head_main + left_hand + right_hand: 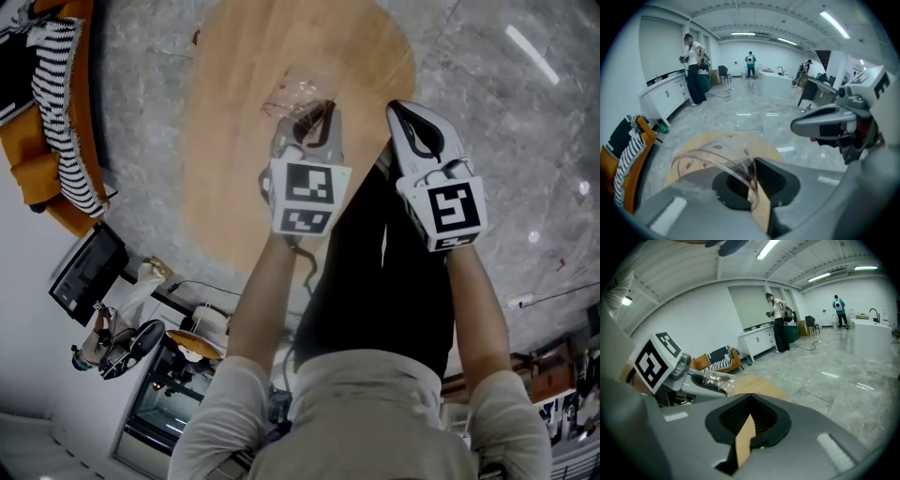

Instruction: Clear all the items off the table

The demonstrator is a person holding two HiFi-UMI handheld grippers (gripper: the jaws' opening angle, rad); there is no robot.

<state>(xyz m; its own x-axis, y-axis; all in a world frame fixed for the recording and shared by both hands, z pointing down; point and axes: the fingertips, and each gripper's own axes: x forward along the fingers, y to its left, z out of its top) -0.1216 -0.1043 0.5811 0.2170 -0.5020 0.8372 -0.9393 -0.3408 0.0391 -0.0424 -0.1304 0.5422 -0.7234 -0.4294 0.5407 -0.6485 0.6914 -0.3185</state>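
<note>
A round wooden table (234, 159) lies below me with no loose item showing on its top. My left gripper (314, 111) hangs over the table's near half, shut on a crumpled clear plastic container (295, 94). In the left gripper view the container's (715, 161) curved clear rim is pinched between the jaws of the left gripper (752, 185). My right gripper (405, 111) is held beside the left one, near the table's right edge; its jaws (747, 427) are shut with nothing between them. The right gripper view also shows the left gripper (701, 383) and the plastic (717, 378).
An orange chair (52, 122) draped with a striped cloth stands left of the table. Grey marble floor (506, 122) surrounds the table. White cabinets (665, 96) line the left wall, and people (693, 65) stand far off in the room.
</note>
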